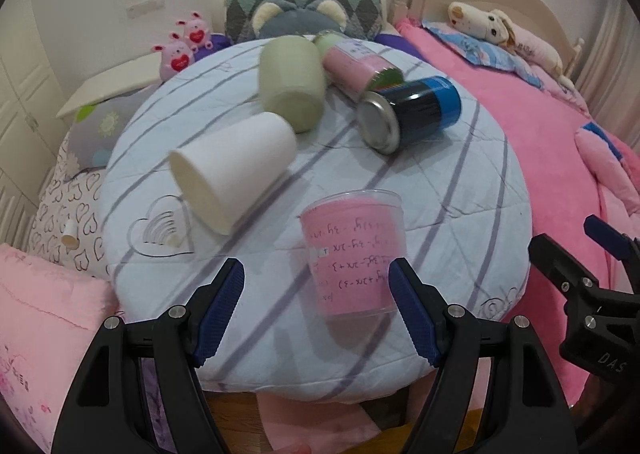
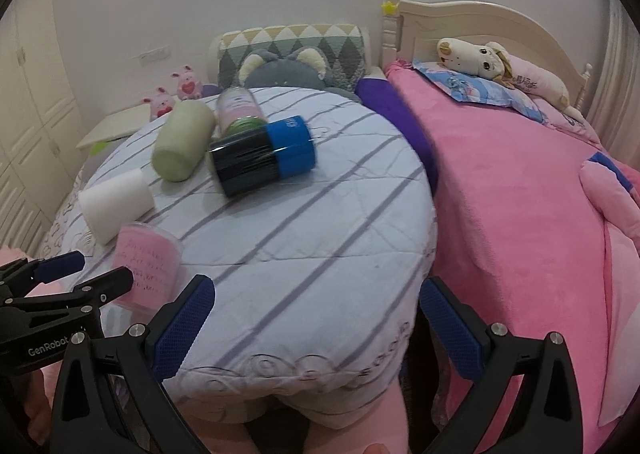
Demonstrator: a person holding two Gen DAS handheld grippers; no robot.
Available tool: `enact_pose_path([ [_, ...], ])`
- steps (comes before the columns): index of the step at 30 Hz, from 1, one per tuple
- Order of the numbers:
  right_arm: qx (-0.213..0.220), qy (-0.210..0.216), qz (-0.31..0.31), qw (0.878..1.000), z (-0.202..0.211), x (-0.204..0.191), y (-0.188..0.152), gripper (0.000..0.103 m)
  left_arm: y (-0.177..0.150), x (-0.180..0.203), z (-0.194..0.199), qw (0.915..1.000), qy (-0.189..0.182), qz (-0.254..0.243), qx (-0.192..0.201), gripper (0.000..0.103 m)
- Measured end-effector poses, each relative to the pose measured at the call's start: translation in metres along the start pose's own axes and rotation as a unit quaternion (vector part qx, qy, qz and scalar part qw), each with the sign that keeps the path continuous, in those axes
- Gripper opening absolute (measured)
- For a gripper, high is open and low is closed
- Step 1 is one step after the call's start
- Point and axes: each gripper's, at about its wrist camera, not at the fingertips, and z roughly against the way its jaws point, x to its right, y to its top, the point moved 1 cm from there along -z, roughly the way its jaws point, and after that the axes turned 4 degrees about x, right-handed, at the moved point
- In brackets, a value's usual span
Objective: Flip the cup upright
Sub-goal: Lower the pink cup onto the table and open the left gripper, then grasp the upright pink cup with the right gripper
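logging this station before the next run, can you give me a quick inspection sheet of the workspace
surface: round table under a striped quilted cover
job's things: clear pink-lined cup standing; white cup, green cup, second pink cup and blue-black can lying on their sides
clutter: nothing seen
grippers: left gripper open, beside the standing cup; right gripper open, empty
cables: nothing seen
surroundings: pink bed, plush toys, cushions

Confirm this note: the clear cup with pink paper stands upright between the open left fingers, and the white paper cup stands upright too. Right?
Not quite. The white paper cup lies on its side, mouth toward the camera, as the left wrist view shows. The clear cup with pink paper does stand upright between the open left fingers.
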Motion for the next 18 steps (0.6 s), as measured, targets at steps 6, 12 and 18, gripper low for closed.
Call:
enact_pose_path([
  [6, -0.015, 0.037, 0.003, 0.999, -0.004, -0.027, 0.007, 0.103, 0.002, -0.028, 0.007, 0.9999, -0.012, 0.010, 0.006, 0.076],
  [12, -0.044, 0.058, -0.001, 0.997, -0.021, -0.051, 0.009, 0.103, 0.004, -0.047, 0.007, 0.9999, 0.003, 0.000, 0.012, 0.076],
  [18, -0.070, 0.066, 0.003, 0.995, -0.041, -0.073, 0.012, 0.103, 0.002, -0.066, -0.008, 1.0000, 0.000, -0.006, -0.004, 0.077],
])
